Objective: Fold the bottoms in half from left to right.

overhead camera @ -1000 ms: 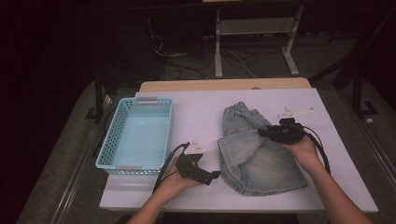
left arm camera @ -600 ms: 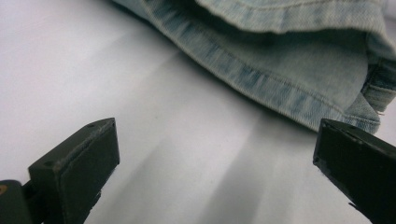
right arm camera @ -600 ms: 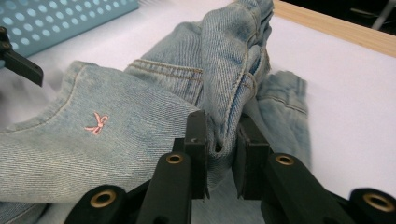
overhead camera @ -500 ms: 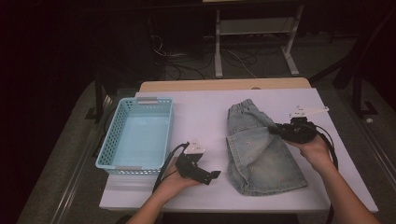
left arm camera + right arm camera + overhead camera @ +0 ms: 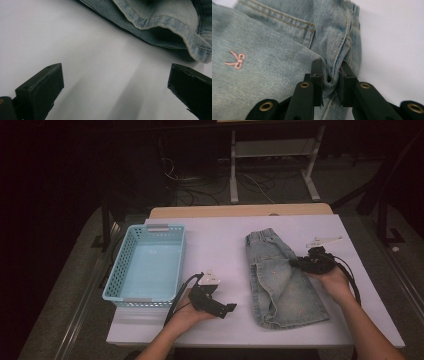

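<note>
A pair of light-blue denim shorts [image 5: 280,280] lies on the white table [image 5: 220,245], right of centre, folded lengthwise with the waistband at the far end. My right gripper [image 5: 295,263] sits at the shorts' right edge and is shut on a bunched seam of the denim [image 5: 331,75], which is pinched between its jaws. A small pink bow [image 5: 235,60] is stitched on the cloth to the left. My left gripper [image 5: 231,308] rests low over the table near the front edge, left of the shorts, with jaws wide apart and bare. The shorts' hem [image 5: 160,25] lies just beyond it.
A light-blue plastic basket [image 5: 150,265], with nothing in it, stands on the left part of the table. A small white bracket [image 5: 324,240] lies at the far right. Beyond the table are a metal stand [image 5: 272,165] and floor cables.
My right gripper has dragged the pinched denim rightward and slightly down; the shorts went from spread and rumpled to folded narrower. The left gripper has stayed put.
</note>
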### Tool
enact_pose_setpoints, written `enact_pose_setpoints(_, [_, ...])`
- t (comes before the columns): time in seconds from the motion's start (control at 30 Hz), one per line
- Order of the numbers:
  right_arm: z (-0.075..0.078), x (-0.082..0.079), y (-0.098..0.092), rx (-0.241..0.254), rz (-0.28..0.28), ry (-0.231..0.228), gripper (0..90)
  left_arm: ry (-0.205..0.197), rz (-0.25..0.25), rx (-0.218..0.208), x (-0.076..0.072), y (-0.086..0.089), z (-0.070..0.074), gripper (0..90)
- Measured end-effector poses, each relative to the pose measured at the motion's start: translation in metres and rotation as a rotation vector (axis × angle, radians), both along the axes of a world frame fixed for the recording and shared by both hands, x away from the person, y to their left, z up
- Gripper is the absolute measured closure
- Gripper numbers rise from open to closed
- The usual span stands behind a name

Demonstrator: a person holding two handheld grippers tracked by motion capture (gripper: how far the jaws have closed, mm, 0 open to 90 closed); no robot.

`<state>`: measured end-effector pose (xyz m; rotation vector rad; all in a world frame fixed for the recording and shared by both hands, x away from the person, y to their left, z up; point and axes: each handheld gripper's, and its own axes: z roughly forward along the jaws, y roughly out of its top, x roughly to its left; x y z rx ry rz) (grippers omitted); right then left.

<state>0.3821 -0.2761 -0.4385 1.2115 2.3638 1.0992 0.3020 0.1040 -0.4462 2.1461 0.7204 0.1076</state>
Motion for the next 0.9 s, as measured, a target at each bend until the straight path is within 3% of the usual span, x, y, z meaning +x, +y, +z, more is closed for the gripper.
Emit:
enact_pose_setpoints(0.17, [-0.005,0.001,-0.003,-0.002,-0.010,0.026,69.2,-0.002,-0.004,0.006,0.000,-0.001,-0.001,0.2])
enact_pose_setpoints(0.27, [-0.002,0.000,-0.005,0.008,-0.016,0.028,59.4,-0.004,-0.008,0.011,0.000,-0.001,-0.001,0.2])
enact_pose_setpoints(0.33, [0.003,-0.002,-0.008,0.043,-0.022,0.026,53.1,-0.004,-0.010,0.013,0.001,-0.001,-0.001,0.2])
enact_pose_setpoints(0.5, [0.020,-0.013,-0.013,0.104,-0.022,-0.044,44.3,-0.001,-0.010,0.012,0.002,0.000,-0.001,0.2])
enact_pose_setpoints(0.7, [0.030,-0.021,-0.010,0.130,0.024,-0.047,42.2,0.000,-0.013,0.016,0.002,-0.001,-0.001,0.2])
enact_pose_setpoints(0.9, [0.037,-0.024,0.007,0.143,0.086,-0.042,43.6,0.006,-0.017,0.016,0.002,-0.001,-0.002,0.2])
